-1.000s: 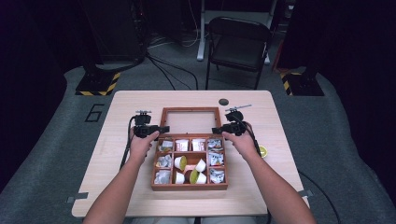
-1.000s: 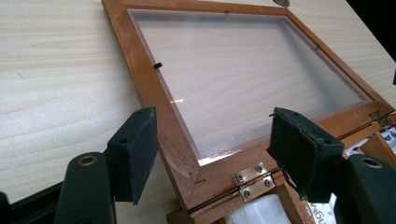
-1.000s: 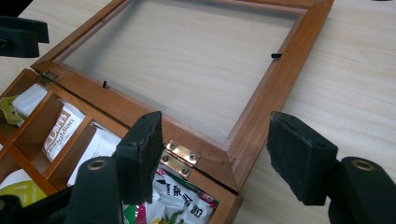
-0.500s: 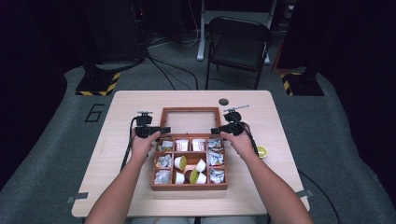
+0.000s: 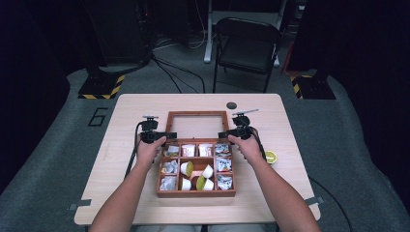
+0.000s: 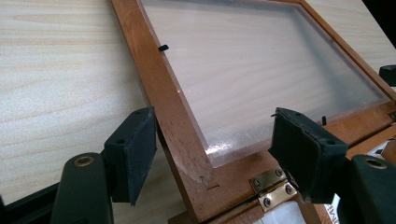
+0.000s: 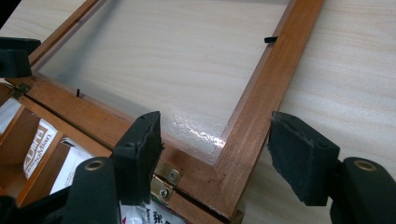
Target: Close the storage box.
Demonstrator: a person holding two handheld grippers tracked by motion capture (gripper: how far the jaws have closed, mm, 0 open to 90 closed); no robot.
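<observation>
The wooden box sat mid-bench, its glass-paned lid swung fully open and lying back flat on the bench beyond the compartments of sachets and small cups. The left gripper straddled the lid's left frame rail near the brass hinge, jaws apart and just opened further, pads clear of the wood. The right gripper straddled the right rail likewise, jaws apart, gripping nothing.
</observation>
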